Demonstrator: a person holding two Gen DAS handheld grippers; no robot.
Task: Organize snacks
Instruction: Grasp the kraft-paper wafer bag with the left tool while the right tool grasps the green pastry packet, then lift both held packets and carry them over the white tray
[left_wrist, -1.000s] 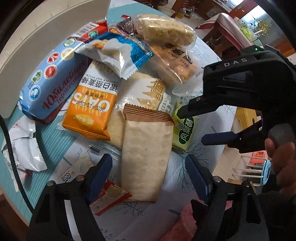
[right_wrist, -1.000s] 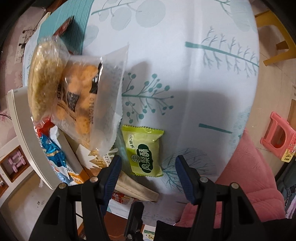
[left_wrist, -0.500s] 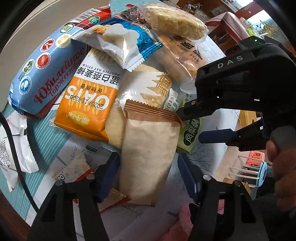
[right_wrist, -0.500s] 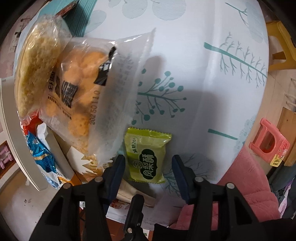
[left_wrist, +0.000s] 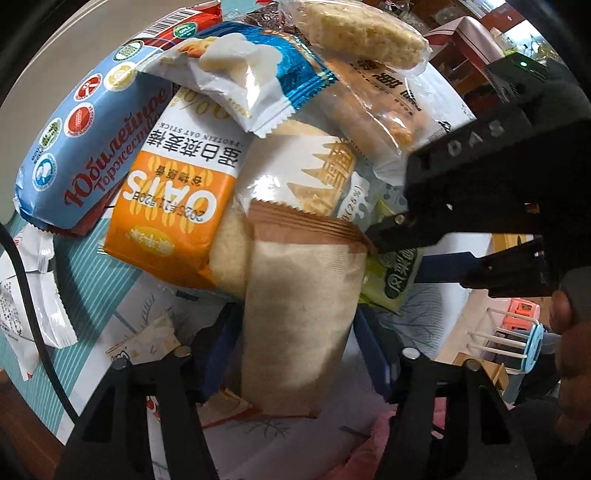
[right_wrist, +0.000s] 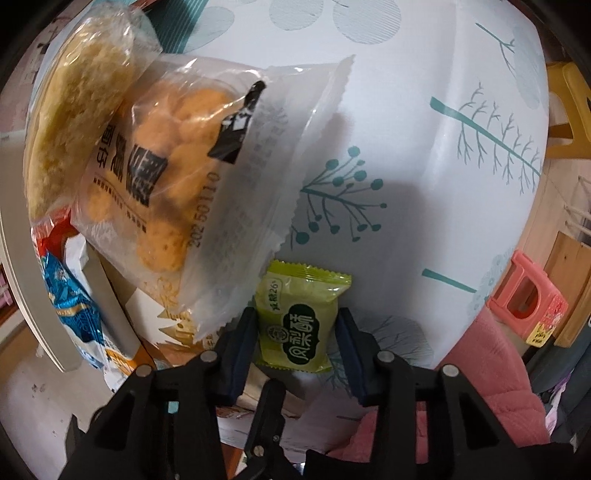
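A beige snack packet (left_wrist: 299, 325) lies lengthwise between the fingers of my left gripper (left_wrist: 295, 332). Its jaws are closing, and both pads touch the packet's sides. A small green packet (right_wrist: 295, 325) lies flat on the tablecloth (right_wrist: 424, 129) between the blue pads of my right gripper (right_wrist: 295, 332). Those jaws are closing too, with a pad against each edge. In the left wrist view the right gripper (left_wrist: 399, 254) reaches in from the right over the green packet (left_wrist: 395, 284), just beside the beige one.
A heap of snacks lies behind: a blue biscuit roll (left_wrist: 85, 147), an orange oat bar (left_wrist: 173, 206), a blue-and-white packet (left_wrist: 251, 70), a rice cake (left_wrist: 362, 29) and clear-bagged orange crackers (right_wrist: 166, 166). A white tray edge (right_wrist: 33, 295) borders the left. A pink stool (right_wrist: 524, 302) stands off the table.
Both grippers have narrowed around their packets. The right gripper slid toward the heap until the green packet sat between its pads. The left gripper came down closer over the beige packet.
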